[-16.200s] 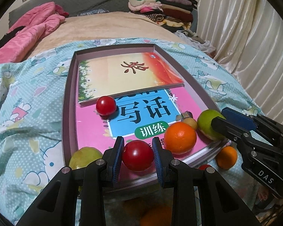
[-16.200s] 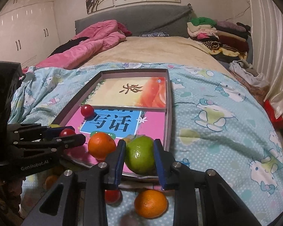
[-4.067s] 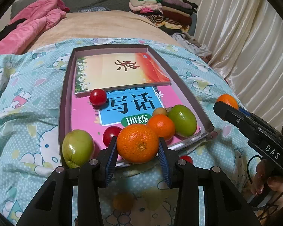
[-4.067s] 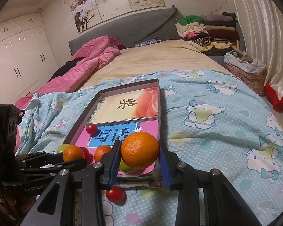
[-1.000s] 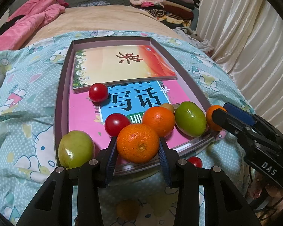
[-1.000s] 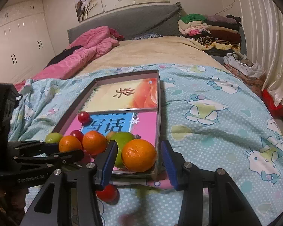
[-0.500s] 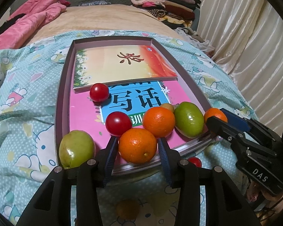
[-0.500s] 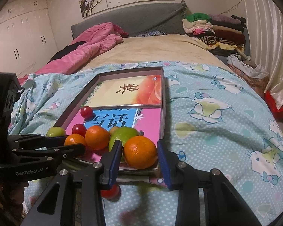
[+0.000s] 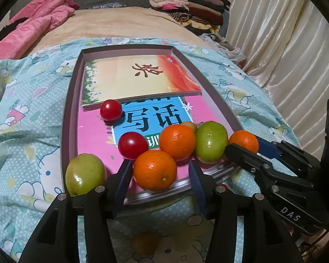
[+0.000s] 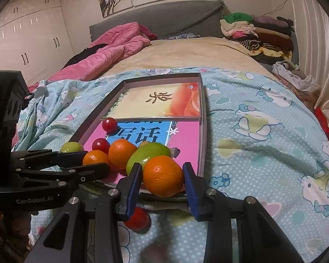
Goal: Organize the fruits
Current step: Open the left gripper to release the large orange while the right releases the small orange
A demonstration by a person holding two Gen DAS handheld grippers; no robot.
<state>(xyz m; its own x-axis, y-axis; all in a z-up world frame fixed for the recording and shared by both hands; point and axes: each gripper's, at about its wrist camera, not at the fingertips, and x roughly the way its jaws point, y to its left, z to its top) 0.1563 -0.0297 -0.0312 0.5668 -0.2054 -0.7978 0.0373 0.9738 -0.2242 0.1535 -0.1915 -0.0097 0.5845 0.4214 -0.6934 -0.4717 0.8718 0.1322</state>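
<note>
Right now I have two oranges being set down along the near edge of the shallow tray [image 9: 66,118] on the bed. My left hand-held gripper [image 9: 159,183] has its fingers spread, with a clear gap on either side of the front orange [image 9: 154,170], which rests on the pink workbook [image 9: 92,135] at the tray's near lip. My right hand-held gripper [image 10: 162,183] brackets the right-hand orange [image 10: 163,176] at the tray's near right corner; the left pad looks touching or nearly so and the right one shows a sliver of gap, so I judge it loose rather than clamped, though I cannot be sure.

Behind these sit a second row: a cherry tomato [image 9: 132,145], another orange [image 9: 177,142] and a green fruit [image 9: 211,141], touching one another. A second green fruit [image 9: 85,176] sits at the near left corner, and a lone tomato [image 9: 111,110] lies farther back against the upper book. One red tomato [image 10: 136,218] lies on the bedsheet under the right gripper, outside the tray.

To finish this step well, I would draw both grippers straight back along their fingers, without any sideways sweep, since a pad brushing a round fruit on a glossy cover would likely roll it off the lip. The soft bed may tilt the tray, so I would go slowly and check that both oranges sit settled.
</note>
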